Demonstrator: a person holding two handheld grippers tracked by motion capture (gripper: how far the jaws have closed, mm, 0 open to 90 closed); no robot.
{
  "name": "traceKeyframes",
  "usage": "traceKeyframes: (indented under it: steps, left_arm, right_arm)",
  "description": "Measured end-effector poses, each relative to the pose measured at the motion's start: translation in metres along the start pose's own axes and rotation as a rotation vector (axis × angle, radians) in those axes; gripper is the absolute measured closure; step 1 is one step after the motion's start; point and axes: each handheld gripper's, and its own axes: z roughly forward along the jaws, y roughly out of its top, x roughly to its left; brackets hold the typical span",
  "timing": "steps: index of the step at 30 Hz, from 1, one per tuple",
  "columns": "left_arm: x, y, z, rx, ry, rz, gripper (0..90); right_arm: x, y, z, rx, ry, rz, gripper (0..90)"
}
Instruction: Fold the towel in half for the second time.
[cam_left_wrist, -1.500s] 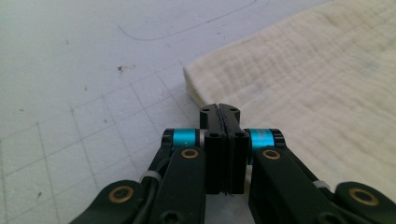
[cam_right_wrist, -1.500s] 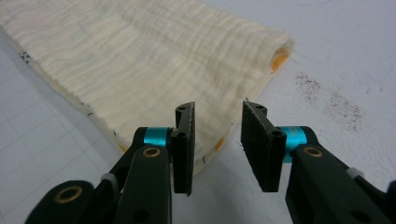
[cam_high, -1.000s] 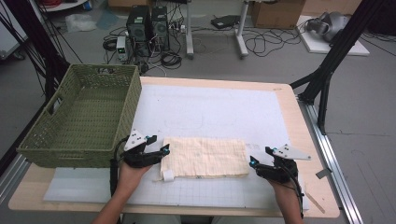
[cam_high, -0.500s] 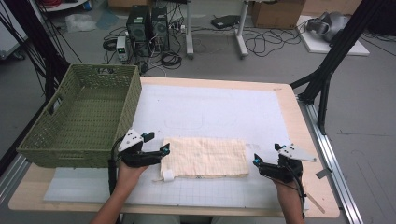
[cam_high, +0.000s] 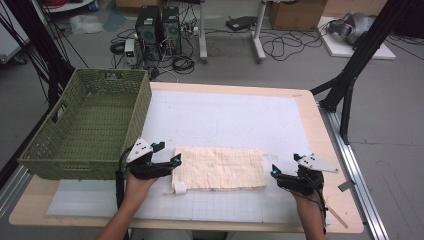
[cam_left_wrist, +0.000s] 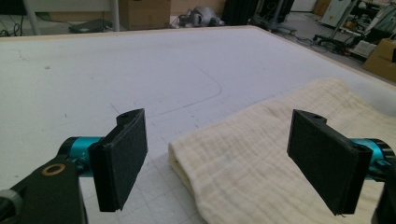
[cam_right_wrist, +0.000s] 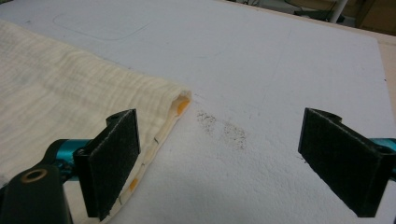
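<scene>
A cream folded cloth (cam_high: 217, 169) lies flat on the white mat near the table's front. My left gripper (cam_high: 176, 161) is at its left end, open, and the cloth's folded corner (cam_left_wrist: 261, 154) lies between and just beyond the two black pads (cam_left_wrist: 119, 161). My right gripper (cam_high: 273, 173) is a little off the cloth's right end, also open. In the right gripper view the cloth's edge (cam_right_wrist: 70, 93), with orange showing in the fold, runs past the left pad (cam_right_wrist: 114, 163), and bare mat lies between the jaws. Nothing is held by either gripper.
A green woven basket (cam_high: 90, 125) stands at the table's left, just behind my left hand. The white gridded mat (cam_high: 225, 120) covers most of the wooden table (cam_high: 327, 150). Black frame legs (cam_high: 350, 75) rise at the far right; computers and cables sit on the floor beyond.
Both grippers have eased slightly outward from the cloth's two ends. The cloth has not moved.
</scene>
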Motion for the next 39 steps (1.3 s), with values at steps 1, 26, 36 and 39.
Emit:
traceKeyframes:
  steps: [1, 26, 36, 39]
  left_arm:
    - [0.0, 0.0, 0.0, 0.0, 0.0, -0.003, 20.6]
    - [0.019, 0.028, 0.032, 0.1, -0.028, -0.056, 29.2]
    - [0.028, 0.018, 0.059, 0.258, -0.01, -0.066, 35.5]
    - [0.029, 0.013, 0.065, 0.308, -0.005, -0.058, 42.6]
  right_arm:
    - [0.0, 0.0, 0.0, 0.0, 0.0, 0.0, 12.1]
    - [-0.006, 0.035, 0.045, 0.074, 0.146, -0.008, 12.2]
    - [-0.007, 0.045, 0.084, 0.19, 0.202, 0.007, 23.2]
    - [-0.006, 0.048, 0.093, 0.223, 0.223, -0.006, 35.4]
